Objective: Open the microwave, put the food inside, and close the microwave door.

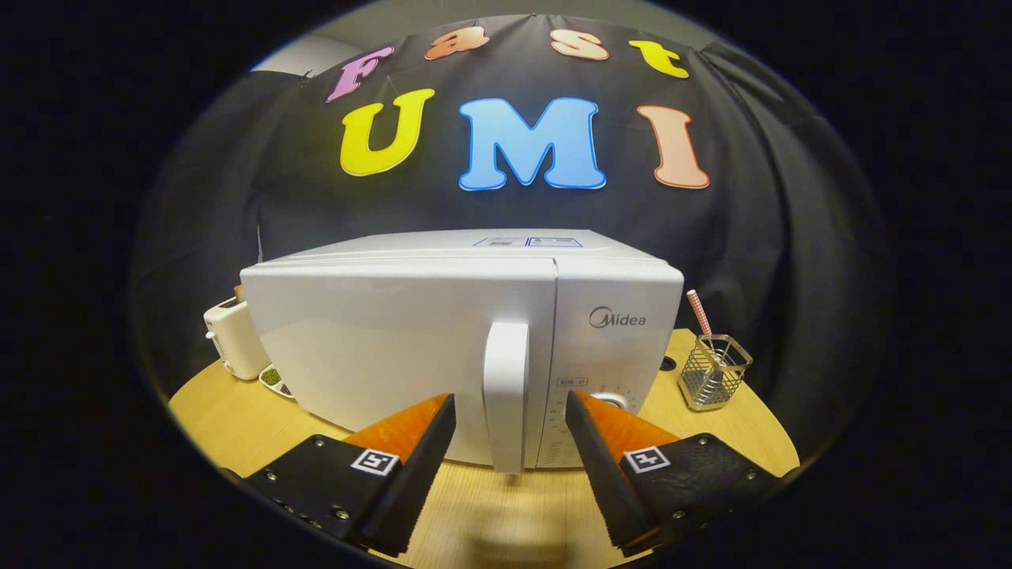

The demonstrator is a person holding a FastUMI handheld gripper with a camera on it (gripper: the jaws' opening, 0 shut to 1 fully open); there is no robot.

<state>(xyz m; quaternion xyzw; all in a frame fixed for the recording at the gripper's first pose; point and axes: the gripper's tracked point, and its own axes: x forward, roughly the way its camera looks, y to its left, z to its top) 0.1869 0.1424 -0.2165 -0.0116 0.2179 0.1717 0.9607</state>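
Observation:
A white microwave (pixel 395 340) stands on the round wooden table (pixel 711 427), its door closed. A vertical white handle (pixel 506 387) runs down the door's right side, next to the control panel (pixel 617 371). My gripper (pixel 510 407) is open, its fingers spread on either side of the handle's lower part. The left fingertip (pixel 443 415) is left of the handle and the right fingertip (pixel 577 407) is right of it, neither touching. A small dish with green food (pixel 273 378) peeks out behind the microwave's left corner.
A white toaster (pixel 229 336) stands to the left of the microwave at the table's back. A wire holder (pixel 714 371) with a striped straw sits to the right. Bare tabletop lies under and ahead of the fingers.

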